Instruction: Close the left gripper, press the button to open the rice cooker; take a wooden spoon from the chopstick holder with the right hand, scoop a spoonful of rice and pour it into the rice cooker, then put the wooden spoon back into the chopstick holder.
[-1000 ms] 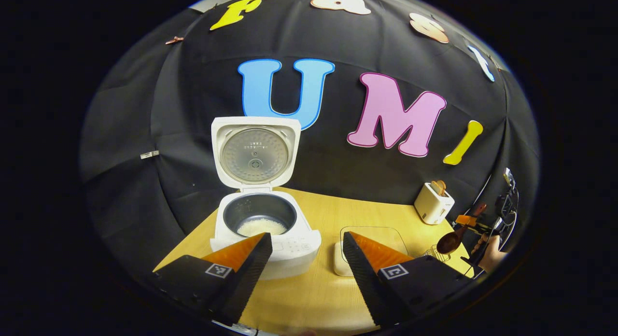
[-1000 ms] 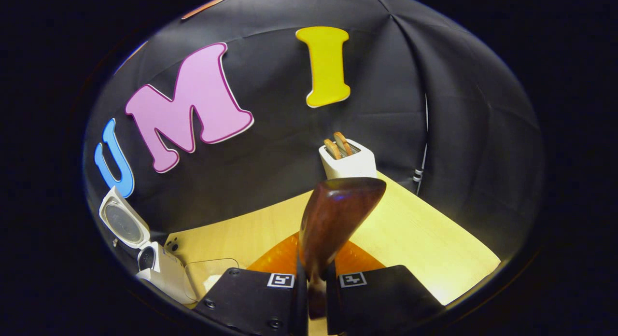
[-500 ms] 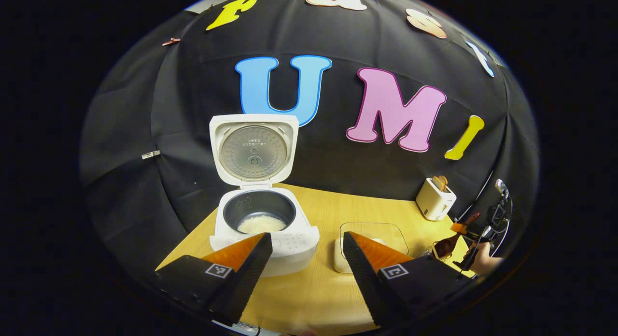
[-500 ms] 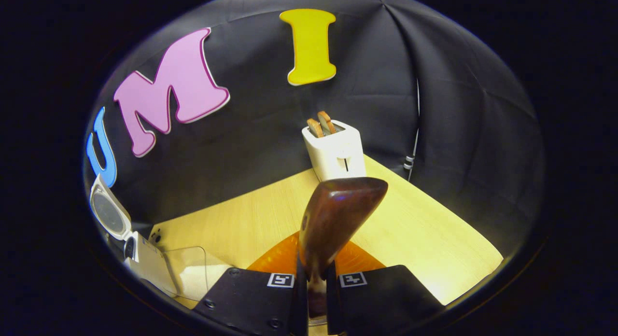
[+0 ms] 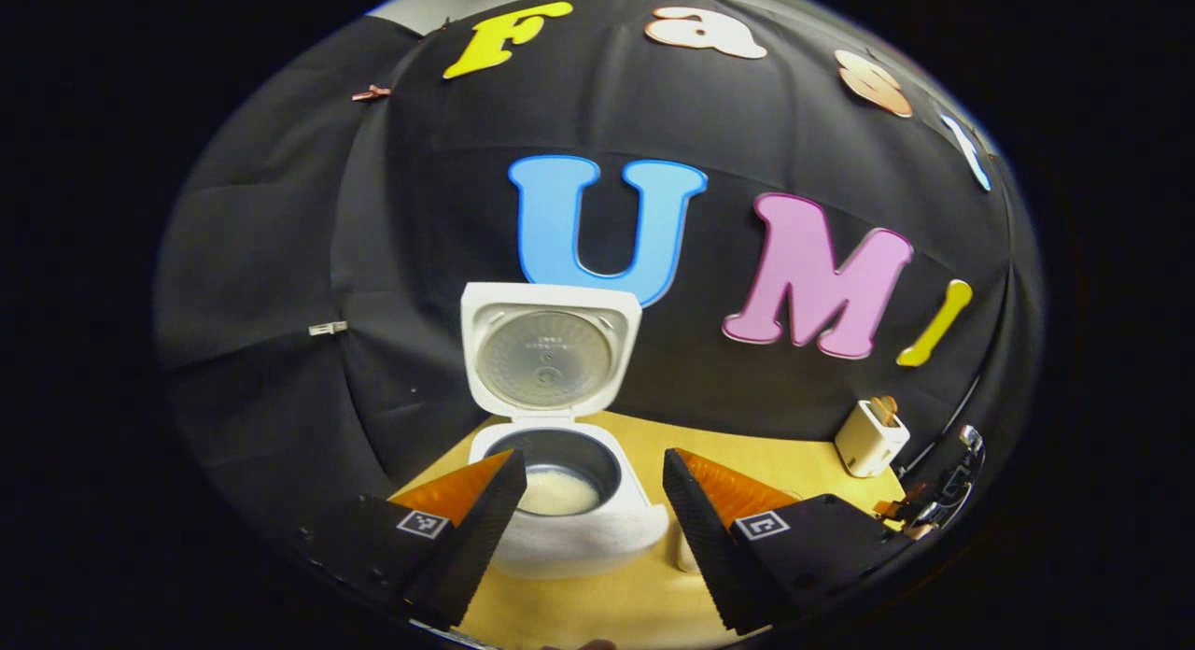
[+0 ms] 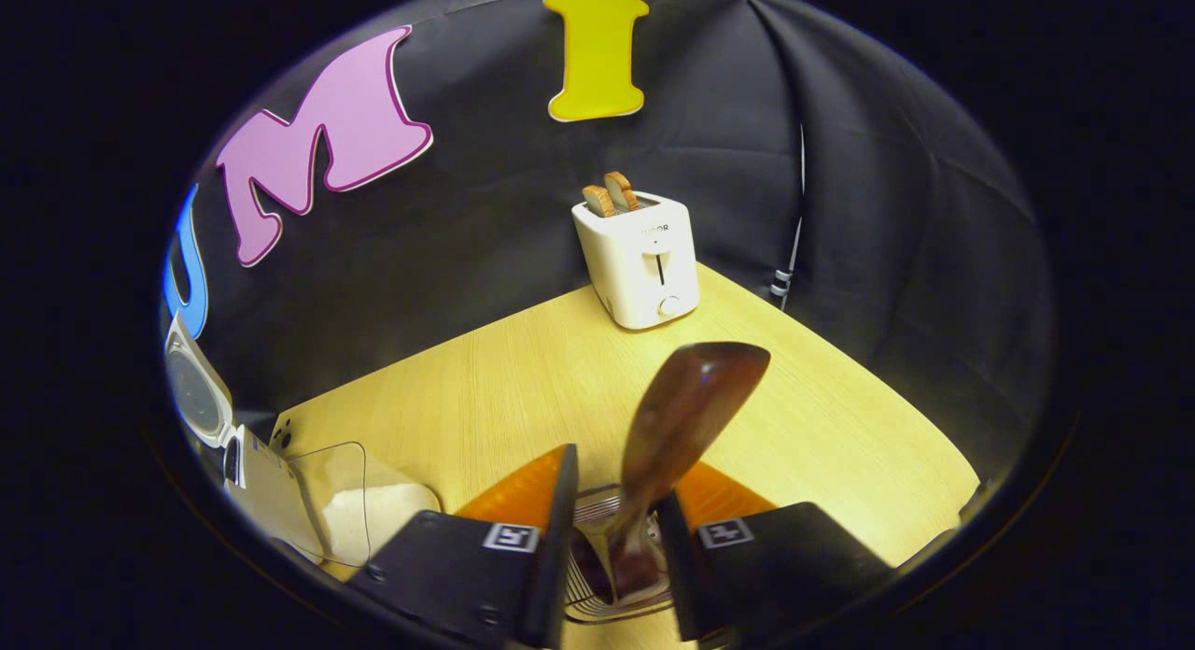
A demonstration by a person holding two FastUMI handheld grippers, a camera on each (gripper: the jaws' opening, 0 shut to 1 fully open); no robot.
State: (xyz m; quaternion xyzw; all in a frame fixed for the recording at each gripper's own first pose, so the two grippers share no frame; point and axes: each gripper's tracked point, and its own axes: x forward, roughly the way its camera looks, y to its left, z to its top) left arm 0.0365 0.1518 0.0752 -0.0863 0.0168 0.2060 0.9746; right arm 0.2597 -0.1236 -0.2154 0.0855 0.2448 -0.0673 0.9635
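1. The left gripper (image 5: 590, 510) has its two fingers spread wide apart, with nothing held between them.
2. A white rice cooker (image 5: 571, 529) stands on the light wooden table (image 5: 597, 608), directly ahead between the fingers.
3. The cooker's white hinged lid (image 5: 549, 354) stands upright, exposing its round metal inner plate.
4. The dark inner pot holds a shallow layer of white rice (image 5: 558, 493).
5. A white toaster (image 5: 870, 438) with bread slices in its slots stands far right, near the black cloth wall.
6. The other gripper shows at the right edge, too small to describe.
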